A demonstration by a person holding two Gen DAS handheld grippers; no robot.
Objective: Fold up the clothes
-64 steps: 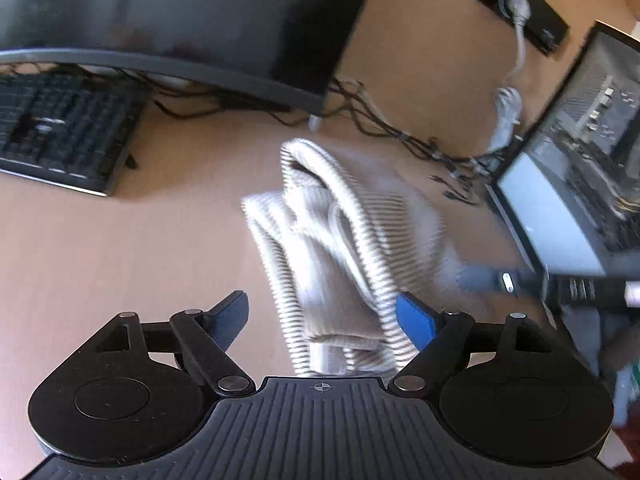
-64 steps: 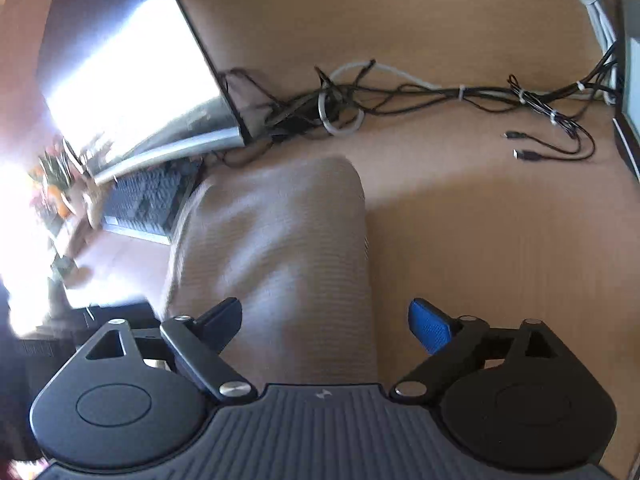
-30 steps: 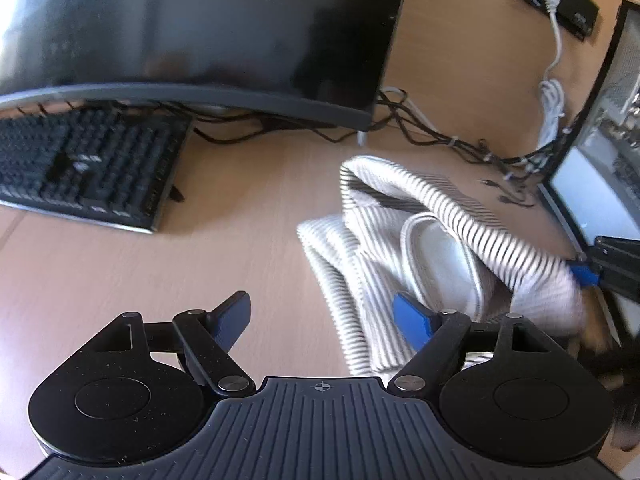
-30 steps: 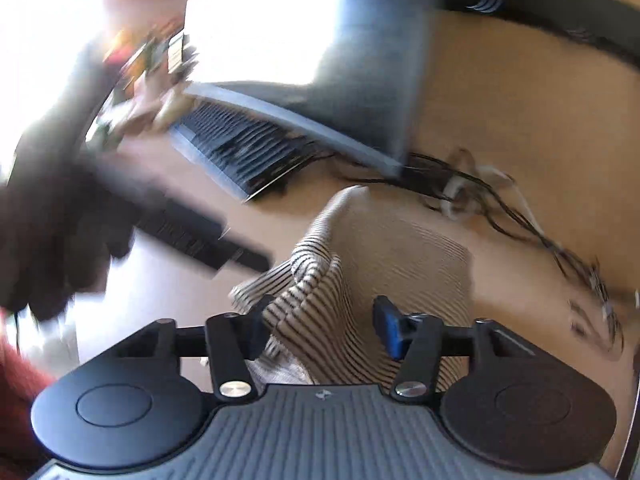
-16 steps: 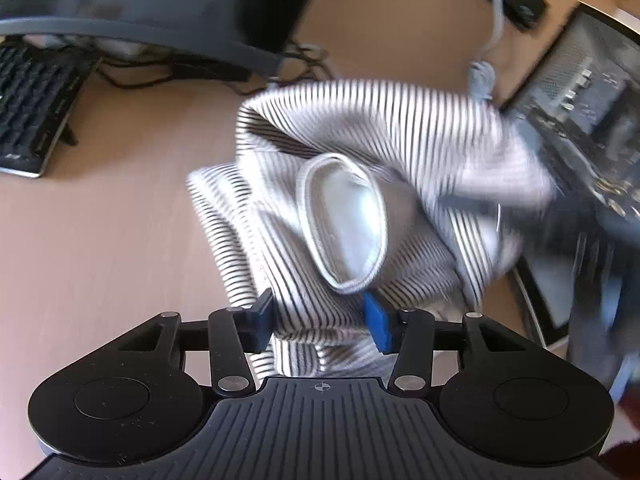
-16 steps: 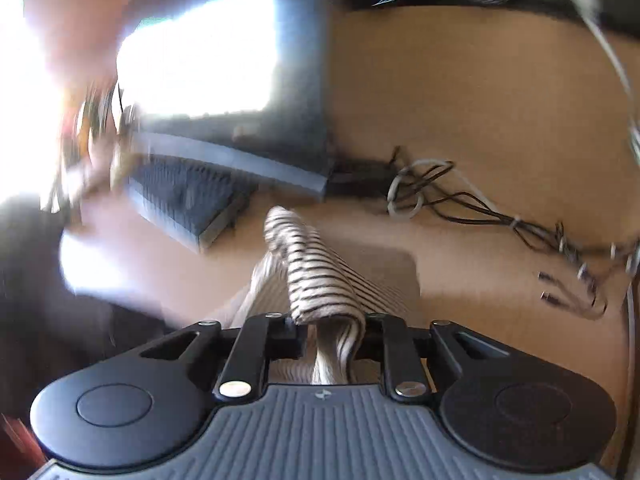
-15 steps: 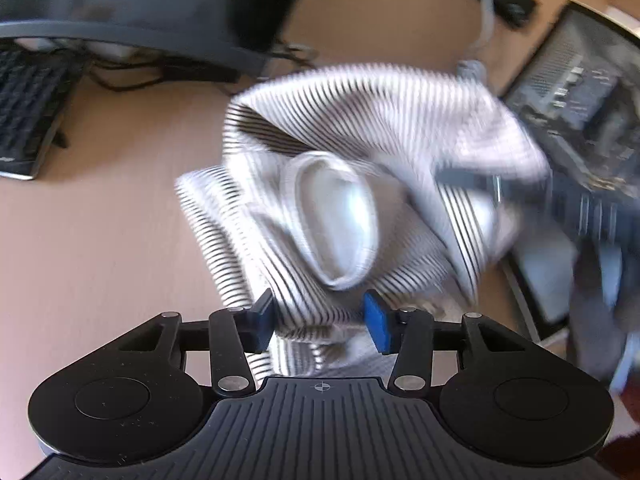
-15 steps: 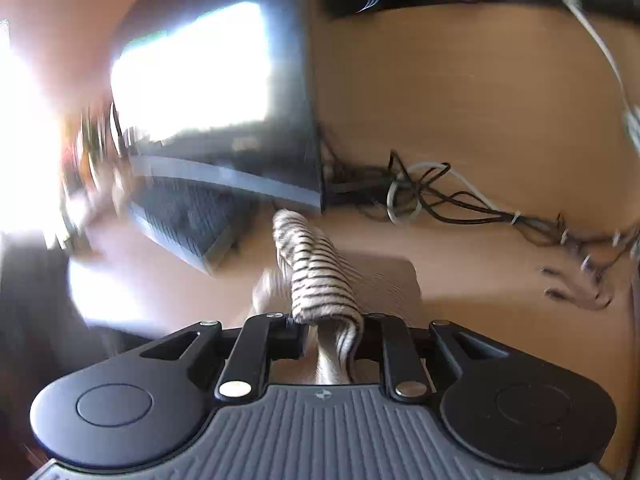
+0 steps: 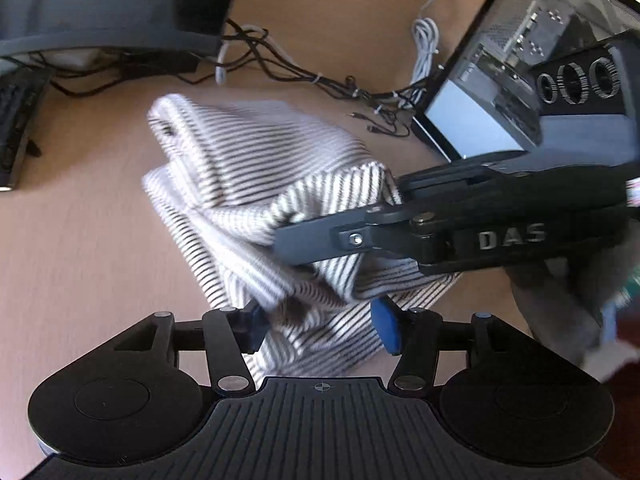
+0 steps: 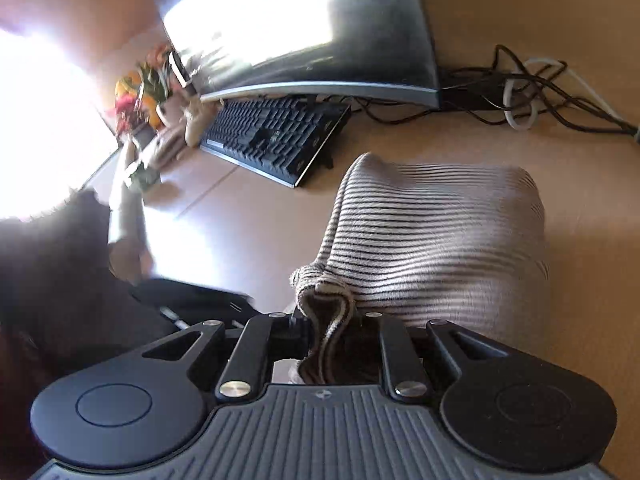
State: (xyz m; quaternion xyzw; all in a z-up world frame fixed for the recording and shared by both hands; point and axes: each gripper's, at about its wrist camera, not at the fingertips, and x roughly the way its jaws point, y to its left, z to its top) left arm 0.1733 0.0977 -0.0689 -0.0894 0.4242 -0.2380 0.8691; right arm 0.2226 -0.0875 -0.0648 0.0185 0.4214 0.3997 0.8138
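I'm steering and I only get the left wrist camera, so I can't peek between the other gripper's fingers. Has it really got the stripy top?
Observer: Yes. In the right wrist view the right gripper is shut on a doubled-over edge of the striped top.
Operator: Is the rest of it up in the air?
Observer: Not all of it. There the far end of the top seems to rest on the desk, beyond the gripper.
Operator: Is anything close to it on that side?
Observer: The whole black keyboard shows there. It sits apart from the top, with bare desk between them, in front of the curved monitor.
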